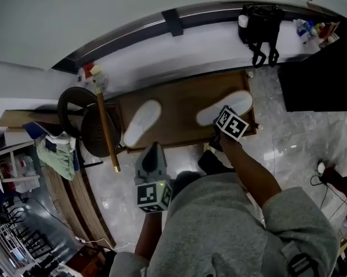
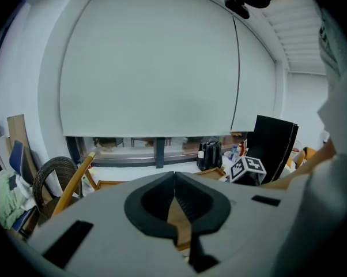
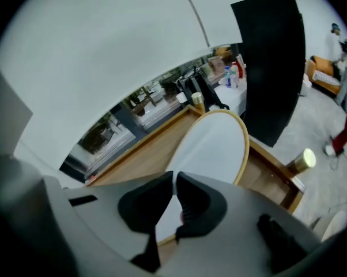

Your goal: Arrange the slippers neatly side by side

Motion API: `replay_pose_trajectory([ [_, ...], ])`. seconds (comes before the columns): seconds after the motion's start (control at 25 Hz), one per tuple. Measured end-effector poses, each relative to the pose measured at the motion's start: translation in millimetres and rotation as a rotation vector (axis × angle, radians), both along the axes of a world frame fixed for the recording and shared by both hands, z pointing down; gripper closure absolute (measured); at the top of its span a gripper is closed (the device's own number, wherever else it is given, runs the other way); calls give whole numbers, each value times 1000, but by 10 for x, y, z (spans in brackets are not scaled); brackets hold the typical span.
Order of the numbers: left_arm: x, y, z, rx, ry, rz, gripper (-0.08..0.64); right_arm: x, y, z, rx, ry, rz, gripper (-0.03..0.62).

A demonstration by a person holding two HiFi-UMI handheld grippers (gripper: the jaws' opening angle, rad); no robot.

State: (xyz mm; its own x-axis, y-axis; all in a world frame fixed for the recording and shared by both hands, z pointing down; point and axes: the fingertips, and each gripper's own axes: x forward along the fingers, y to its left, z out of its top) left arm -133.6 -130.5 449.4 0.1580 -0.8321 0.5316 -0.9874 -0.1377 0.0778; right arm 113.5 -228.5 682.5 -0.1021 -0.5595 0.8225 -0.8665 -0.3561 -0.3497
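Note:
Two white slippers with tan rims lie apart on a low wooden table (image 1: 182, 103). The left slipper (image 1: 142, 122) is angled, toe up and to the right. The right slipper (image 1: 225, 107) lies more flat-on, toe towards the table's right corner. My right gripper (image 1: 219, 120) is at this slipper's heel end. In the right gripper view the jaws (image 3: 174, 180) are pressed together on the heel edge, with the white sole (image 3: 211, 146) stretching away beyond them. My left gripper (image 1: 152, 149) hangs over the floor in front of the table. It (image 2: 173, 178) is shut, with nothing held.
A wicker chair (image 1: 75, 108) and a leaning wooden stick (image 1: 107, 128) stand left of the table. A black bag (image 1: 260, 22) sits on the white ledge behind it. A black cabinet (image 1: 317, 68) stands to the right. Clothes (image 1: 55, 149) are piled at the left.

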Motion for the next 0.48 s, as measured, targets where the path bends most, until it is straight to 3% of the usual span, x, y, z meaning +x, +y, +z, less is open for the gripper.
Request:
replay_pose_trajectory([
  [0.2,68,0,5,19,20,19,545,-151,-40,-85,-1,9,-278,554],
  [0.48,48,27,-32,38,28,15,545,-342,-136,-430,65,55,-528,554],
])
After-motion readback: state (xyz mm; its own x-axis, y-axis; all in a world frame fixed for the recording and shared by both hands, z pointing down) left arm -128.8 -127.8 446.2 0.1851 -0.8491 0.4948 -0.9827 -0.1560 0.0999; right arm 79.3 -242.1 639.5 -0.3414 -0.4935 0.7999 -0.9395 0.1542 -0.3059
